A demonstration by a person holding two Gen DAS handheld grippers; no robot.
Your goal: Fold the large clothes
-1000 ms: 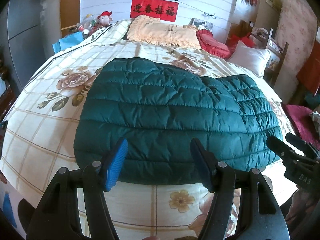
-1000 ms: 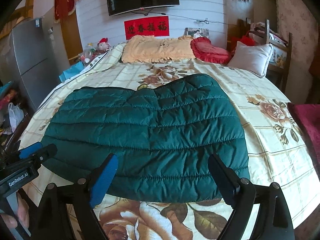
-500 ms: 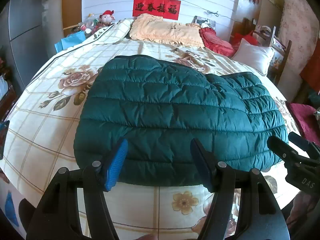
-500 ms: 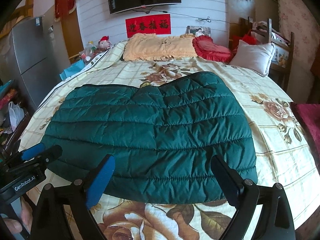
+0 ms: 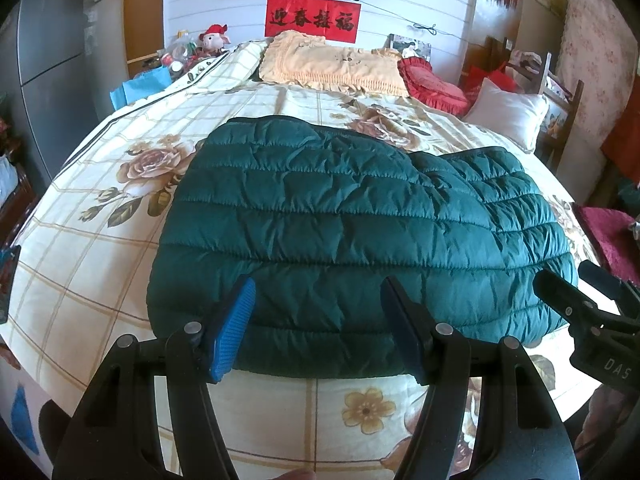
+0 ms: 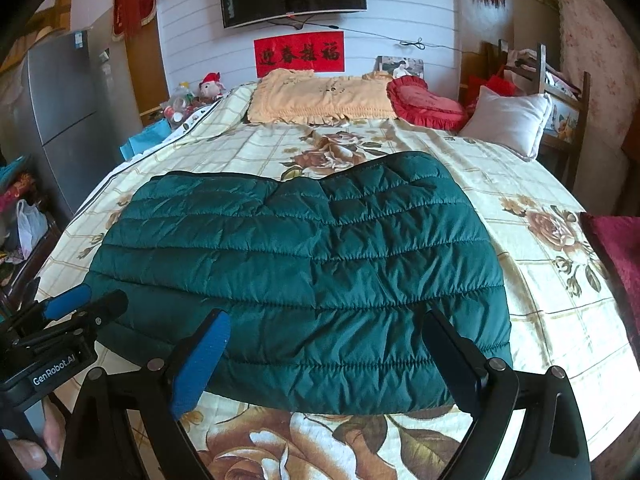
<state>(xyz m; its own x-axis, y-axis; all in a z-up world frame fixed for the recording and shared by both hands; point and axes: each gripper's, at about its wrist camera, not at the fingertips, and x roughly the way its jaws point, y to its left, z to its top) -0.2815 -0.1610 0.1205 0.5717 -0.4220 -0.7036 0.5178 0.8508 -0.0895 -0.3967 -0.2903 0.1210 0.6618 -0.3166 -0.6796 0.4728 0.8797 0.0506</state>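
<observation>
A dark green quilted puffer jacket [image 5: 352,232] lies folded and flat across the near half of the bed; it also shows in the right wrist view [image 6: 304,272]. My left gripper [image 5: 318,320] is open and empty, hovering just before the jacket's near edge on its left part. My right gripper [image 6: 328,352] is open and empty, before the near edge on the right part. Each gripper shows in the other's view: the right one [image 5: 588,292] at the far right, the left one [image 6: 86,304] at the far left.
The bed has a cream floral sheet [image 5: 100,240]. A beige pillow cover [image 6: 320,98], a red heart cushion [image 6: 424,102] and a white pillow [image 6: 508,120] lie at the head. A grey fridge [image 6: 60,112] stands left, a wooden chair [image 6: 560,92] right.
Both grippers have drawn back slightly and risen, so the jacket sits a little farther off and more of the room shows. Both stay open. The jacket has not moved.
</observation>
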